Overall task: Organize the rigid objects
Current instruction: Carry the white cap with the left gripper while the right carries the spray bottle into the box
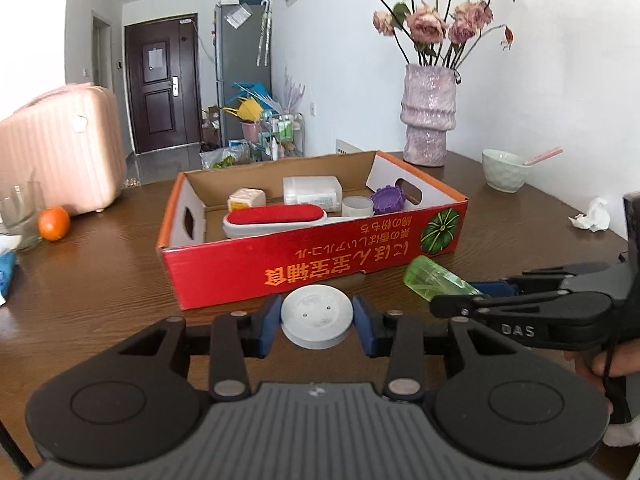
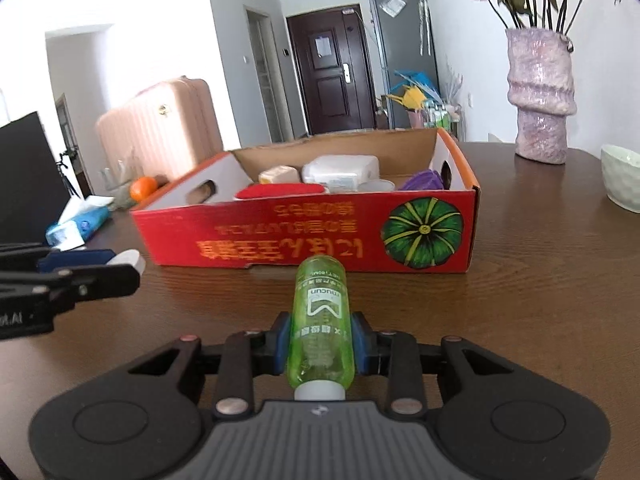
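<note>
My left gripper is shut on a round white lid, held just in front of the red cardboard box. My right gripper is shut on a green plastic bottle that points toward the box. The bottle also shows in the left wrist view, right of the lid. The box holds a red-topped brush, a white container, a yellowish block, a small white cup and a purple cap.
On the brown table stand a pink vase with dried roses, a pale green bowl with a pink spoon, a crumpled tissue, an orange, a glass and a tissue pack. A pink suitcase stands behind.
</note>
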Available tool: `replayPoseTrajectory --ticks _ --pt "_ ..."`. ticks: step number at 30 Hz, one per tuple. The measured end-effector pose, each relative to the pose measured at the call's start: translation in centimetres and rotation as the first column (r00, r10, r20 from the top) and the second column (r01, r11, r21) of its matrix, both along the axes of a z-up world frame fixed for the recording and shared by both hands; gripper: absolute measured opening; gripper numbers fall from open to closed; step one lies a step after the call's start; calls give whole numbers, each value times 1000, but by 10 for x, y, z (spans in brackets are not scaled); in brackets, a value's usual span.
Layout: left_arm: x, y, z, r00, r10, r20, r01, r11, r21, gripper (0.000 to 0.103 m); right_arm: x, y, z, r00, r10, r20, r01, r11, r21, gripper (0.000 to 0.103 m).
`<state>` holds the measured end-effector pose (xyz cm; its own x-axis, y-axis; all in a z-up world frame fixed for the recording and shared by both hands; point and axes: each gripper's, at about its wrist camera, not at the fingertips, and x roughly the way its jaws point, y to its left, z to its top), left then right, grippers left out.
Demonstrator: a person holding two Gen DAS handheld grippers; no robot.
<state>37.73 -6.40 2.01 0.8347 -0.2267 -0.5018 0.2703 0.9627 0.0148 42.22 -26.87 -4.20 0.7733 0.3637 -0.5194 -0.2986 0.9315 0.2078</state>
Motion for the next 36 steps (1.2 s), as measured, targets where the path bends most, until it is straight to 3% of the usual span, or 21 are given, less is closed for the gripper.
replayPoseTrajectory --ticks 7,13,20,29,36 --pt "-54 23 15 999 42 28 -40 996 -75 40 -73 -15 23 998 -52 47 45 990 131 30" --pt "-98 40 29 996 64 60 -56 990 -128 40 -129 -24 50 990 -75 123 60 991 121 30" --pt "-120 47 46 991 66 113 -51 990 -134 40 -152 -19 67 983 -64 171 45 993 113 30" --pt "-93 48 52 987 70 142 -53 991 -120 40 -125 -17 78 979 -56 196 39 995 87 30" --pt "-20 53 58 988 57 142 -41 993 -111 40 -51 -27 93 973 -71 218 59 996 60 30"
